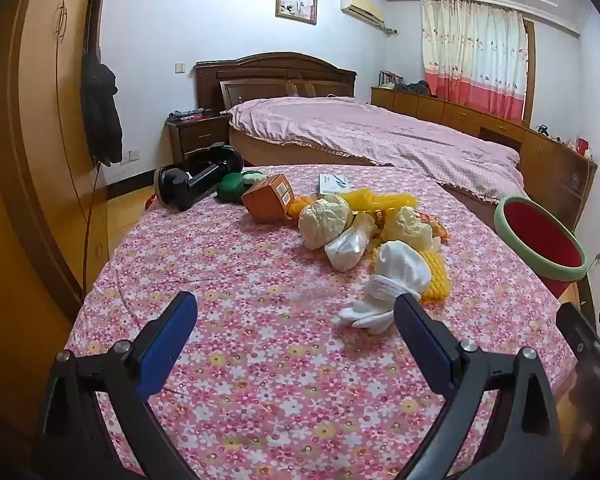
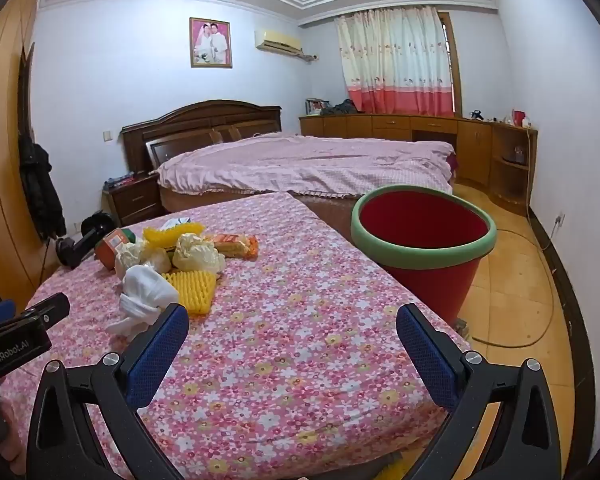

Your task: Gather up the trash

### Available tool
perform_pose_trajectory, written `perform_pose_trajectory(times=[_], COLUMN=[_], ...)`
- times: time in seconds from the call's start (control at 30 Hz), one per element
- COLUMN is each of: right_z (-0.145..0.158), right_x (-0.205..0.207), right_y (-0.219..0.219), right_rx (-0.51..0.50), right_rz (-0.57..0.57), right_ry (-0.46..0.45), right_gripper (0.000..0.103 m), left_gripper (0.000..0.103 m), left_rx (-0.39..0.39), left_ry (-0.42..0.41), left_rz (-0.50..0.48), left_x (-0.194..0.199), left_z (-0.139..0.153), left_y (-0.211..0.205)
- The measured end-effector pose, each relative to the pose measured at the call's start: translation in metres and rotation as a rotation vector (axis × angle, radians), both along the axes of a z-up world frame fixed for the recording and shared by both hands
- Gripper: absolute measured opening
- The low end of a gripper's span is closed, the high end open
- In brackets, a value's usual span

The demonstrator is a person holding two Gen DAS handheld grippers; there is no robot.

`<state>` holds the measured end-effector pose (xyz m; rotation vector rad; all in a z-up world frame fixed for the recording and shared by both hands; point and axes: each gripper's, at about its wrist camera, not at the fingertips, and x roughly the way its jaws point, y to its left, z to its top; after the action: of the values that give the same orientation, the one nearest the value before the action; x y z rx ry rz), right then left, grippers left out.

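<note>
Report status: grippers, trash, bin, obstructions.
Left gripper open, empty. Right gripper open, empty. Trash pile untouched on floral cloth. Red bin empty, path clear.

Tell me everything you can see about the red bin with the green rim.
The red bin is a round, tapered bucket, wider at its top, and looks like plastic. A thick pale green rim circles its mouth. It stands upright on the tiled floor, close beside the flowered bed's edge. What shows of its inside looks empty. Nothing grips it.

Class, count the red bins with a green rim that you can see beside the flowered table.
1. The red bin stands on the floor, beside the flowered table, right of the trash pile.
</note>
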<state>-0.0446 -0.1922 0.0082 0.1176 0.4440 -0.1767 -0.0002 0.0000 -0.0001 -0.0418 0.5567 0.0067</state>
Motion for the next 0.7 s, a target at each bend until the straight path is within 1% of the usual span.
perform_pose_trajectory(times=[0.7], right_z=[-0.0006], right_x=[-0.0002], right_y=[0.0013], right_rx=[0.001], right_rz=[-0.001], right_ry=[0.003], right_gripper=[0.103], left_gripper=[0.098], left_rx=[-0.003], left_ry=[0.011], left_rz=[0.001], left_x=[-0.0009], left_z=[0.0004], left_y=[0.0006])
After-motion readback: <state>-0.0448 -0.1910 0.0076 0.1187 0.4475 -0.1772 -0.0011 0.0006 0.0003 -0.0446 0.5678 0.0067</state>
